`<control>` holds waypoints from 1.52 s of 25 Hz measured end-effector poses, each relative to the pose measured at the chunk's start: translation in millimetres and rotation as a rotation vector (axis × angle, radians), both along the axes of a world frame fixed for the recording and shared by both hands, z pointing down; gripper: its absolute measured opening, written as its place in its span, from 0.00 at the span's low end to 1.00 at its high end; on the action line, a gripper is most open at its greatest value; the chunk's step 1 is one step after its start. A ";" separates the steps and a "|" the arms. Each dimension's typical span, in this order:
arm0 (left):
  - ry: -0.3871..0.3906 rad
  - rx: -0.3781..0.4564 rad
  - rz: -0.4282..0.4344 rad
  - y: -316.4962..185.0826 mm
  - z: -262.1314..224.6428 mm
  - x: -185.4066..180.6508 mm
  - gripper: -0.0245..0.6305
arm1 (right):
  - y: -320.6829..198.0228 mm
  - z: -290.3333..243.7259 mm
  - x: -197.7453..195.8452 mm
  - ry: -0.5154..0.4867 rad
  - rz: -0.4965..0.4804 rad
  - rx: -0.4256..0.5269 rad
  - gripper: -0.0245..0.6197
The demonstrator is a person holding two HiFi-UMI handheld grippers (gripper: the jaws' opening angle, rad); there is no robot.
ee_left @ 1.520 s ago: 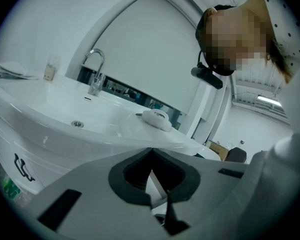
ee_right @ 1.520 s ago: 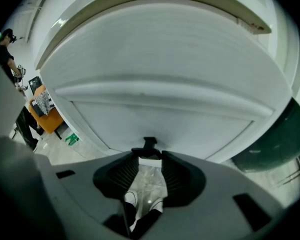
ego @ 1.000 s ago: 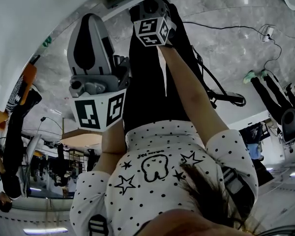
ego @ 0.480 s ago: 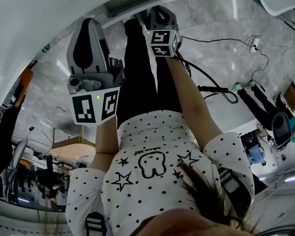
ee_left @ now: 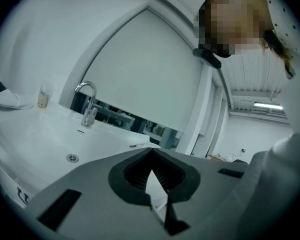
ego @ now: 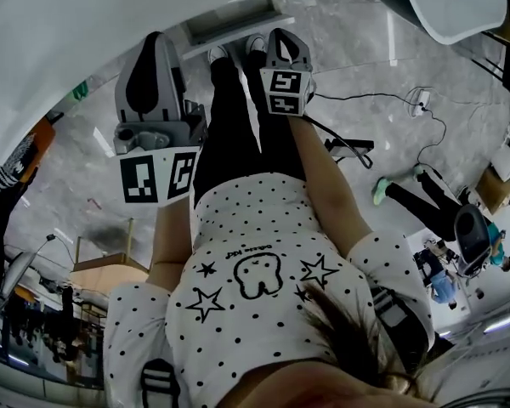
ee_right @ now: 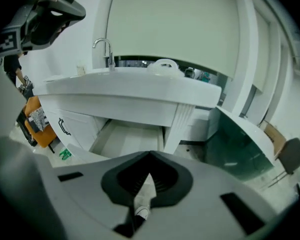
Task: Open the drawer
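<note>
Under the front edge of the white counter (ee_right: pixel 140 91), the drawer (ee_right: pixel 127 139) stands pulled out, its pale inside facing up, between a cupboard door with a dark handle (ee_right: pixel 64 126) towards the counter's left end and a fluted white post (ee_right: pixel 176 126) on its other side. In the head view the same drawer (ego: pixel 234 22) shows as a light rectangle at the counter's front edge (ego: pixel 110 24), just beyond the person's shoes (ego: pixel 255 42). On the counter, a faucet (ee_right: pixel 106 51) rises near the back edge over a basin (ee_left: pixel 50 144). The left gripper (ego: pixel 157 45) hangs beside the person's left leg, well clear of the drawer; in its own view the tongs (ee_left: pixel 155 194) are pressed together with nothing between them, only a thin sliver of light behind the pads. The right gripper (ego: pixel 287 39) hangs at the front edge, near the shoes and just short of the drawer; its tongs (ee_right: pixel 142 194) are likewise together and empty, a shoe (ee_right: pixel 141 213) showing through the narrow slit. Against the frame one second back, the right gripper's marker cube (ego: pixel 287 92) sits lower and further right in the head view, the counter fills more of the top, the drawer and shoes have come into sight, and the left gripper's cube (ego: pixel 157 177) has barely shifted
</note>
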State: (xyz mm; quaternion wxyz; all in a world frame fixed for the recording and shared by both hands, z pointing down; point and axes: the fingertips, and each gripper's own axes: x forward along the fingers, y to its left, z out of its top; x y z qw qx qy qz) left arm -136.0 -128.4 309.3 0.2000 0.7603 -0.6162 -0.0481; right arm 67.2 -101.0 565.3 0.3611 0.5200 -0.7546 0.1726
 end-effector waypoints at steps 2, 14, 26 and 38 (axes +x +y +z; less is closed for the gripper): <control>-0.006 0.010 -0.001 0.2 -8.8 -4.4 0.04 | -5.0 -13.3 1.7 -0.007 0.002 0.020 0.06; -0.021 0.017 0.006 24.3 -51.2 -4.1 0.04 | -27.8 -87.0 0.6 -0.045 -0.061 0.125 0.06; -0.058 0.095 -0.051 16.6 -95.4 -7.4 0.04 | -51.2 -155.0 0.6 -0.091 -0.111 0.264 0.06; -0.085 0.159 -0.055 13.6 -122.3 15.1 0.04 | -83.6 -224.5 7.6 -0.122 -0.182 0.441 0.06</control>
